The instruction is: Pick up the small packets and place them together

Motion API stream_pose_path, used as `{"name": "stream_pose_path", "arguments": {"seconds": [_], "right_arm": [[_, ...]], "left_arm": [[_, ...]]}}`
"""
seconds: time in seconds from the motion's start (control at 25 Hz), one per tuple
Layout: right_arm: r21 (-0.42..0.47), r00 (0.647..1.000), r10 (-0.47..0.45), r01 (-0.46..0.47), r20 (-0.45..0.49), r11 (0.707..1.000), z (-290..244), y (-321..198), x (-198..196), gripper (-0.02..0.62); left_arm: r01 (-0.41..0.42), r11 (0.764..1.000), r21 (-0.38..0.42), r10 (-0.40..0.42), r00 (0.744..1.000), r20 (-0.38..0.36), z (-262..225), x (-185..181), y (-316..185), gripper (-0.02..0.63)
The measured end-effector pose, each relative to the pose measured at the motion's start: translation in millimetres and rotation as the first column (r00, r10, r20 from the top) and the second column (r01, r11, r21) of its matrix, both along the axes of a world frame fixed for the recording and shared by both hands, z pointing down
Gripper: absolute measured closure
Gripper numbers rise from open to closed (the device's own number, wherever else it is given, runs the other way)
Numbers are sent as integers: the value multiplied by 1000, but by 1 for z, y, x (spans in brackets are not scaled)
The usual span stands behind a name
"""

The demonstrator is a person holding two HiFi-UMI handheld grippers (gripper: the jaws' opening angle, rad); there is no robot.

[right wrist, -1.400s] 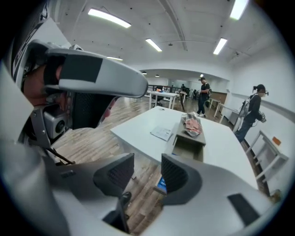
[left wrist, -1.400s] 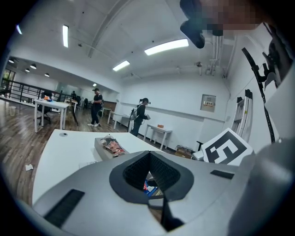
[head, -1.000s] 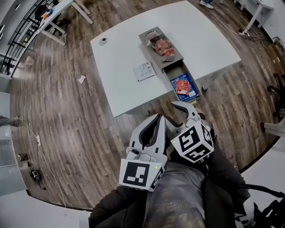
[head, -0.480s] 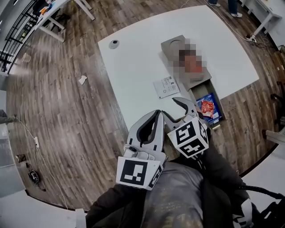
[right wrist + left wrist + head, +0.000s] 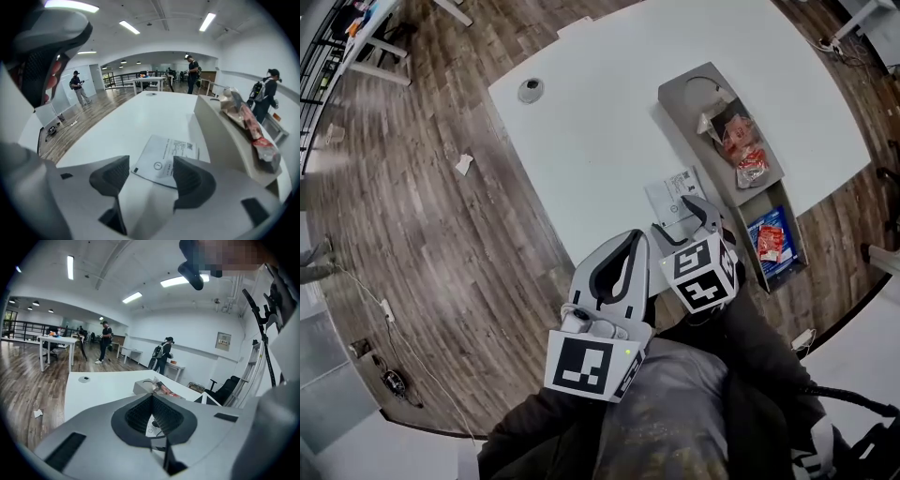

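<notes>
- The tray is a long grey one on the white table, and it serves as the landmark here.
- The packets are a loose heap of clear and red wrappers in the tray's middle part. In the right gripper view they lie on its top at the right.
- One more red packet lies on a blue box in the tray's near end compartment, apart from the heap.
- A printed sheet lies flat on the table just beside the tray's long side, level with the heap.
- A round grommet sits in the table well away from the tray, towards the far corner.
- The right gripper hangs above the sheet beside the tray and points down at the table. Its jaws have just been opening and now stand wide apart. Nothing is between them; only the sheet shows through the gap, further off on the table.
- The left gripper is further from the tray, at the table's near edge. Its jaws meet at the tips and grip nothing.
- In both gripper views, people stand well beyond the tray in the room behind.
</notes>
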State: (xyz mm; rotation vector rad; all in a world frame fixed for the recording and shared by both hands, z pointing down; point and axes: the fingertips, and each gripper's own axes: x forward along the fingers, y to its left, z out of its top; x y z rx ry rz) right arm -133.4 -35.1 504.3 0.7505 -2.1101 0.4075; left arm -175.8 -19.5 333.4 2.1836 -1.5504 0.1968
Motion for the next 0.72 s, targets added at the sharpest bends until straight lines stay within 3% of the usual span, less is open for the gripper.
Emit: {"name": "stream_pose_path", "arguments": {"seconds": [0.28,0.36,0.44,0.56,0.72], "right_arm": [[-14,1000,12,-11,23,1000,6,-8,-1,329],[-10,999,33,-32,42,999,5,-10,0,462],[-6,998,33,-33,44,999,5,-10,-2,536],[8,999,31,-31,39,999,3,-9,-3,569],[27,994,27,-30,103,999,-25,-8,-13,572]], "left_arm": [[-47,998,-31,47,999,-18,12,2,-15,603],[-52,998,-33,51,998,-20,13,1,-16,603],[-55,998,-33,54,998,-23,13,0,-17,603],[-59,998,-29,58,998,-26,12,-1,-15,603],[-56,998,-10,55,998,-29,4,-7,-15,603]]}}
